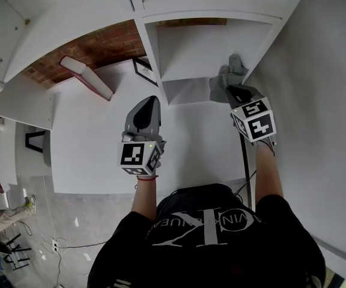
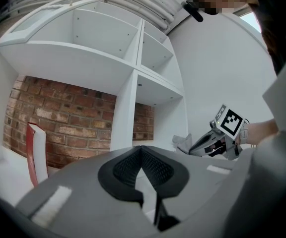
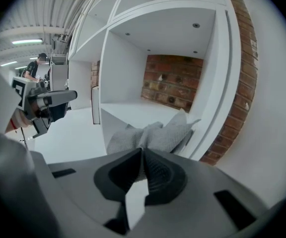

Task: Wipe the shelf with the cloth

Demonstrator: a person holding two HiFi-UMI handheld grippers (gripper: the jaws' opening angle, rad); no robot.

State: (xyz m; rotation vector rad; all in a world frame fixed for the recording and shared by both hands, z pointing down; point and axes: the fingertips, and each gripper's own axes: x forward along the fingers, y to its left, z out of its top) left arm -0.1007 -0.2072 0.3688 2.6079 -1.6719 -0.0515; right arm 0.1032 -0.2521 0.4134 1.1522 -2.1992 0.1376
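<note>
One pinch likely enough for soft, light, limp cloth (image 1: 226, 77), clenched mid-bunch in right tool (image 3: 142, 150) at shelf's (image 1: 191, 50) front edge; left tool (image 2: 141, 148) clenched empty, left of shelf.

Seen from above, the person's left forearm (image 1: 142, 192) and right forearm (image 1: 268, 171) both reach forward. The left gripper (image 1: 148, 102) points level, its fingers pressed together and empty. The right gripper (image 1: 233, 90), further forward, tilts downward, with its fingers pinched on a grey cloth (image 1: 226, 77).
</note>
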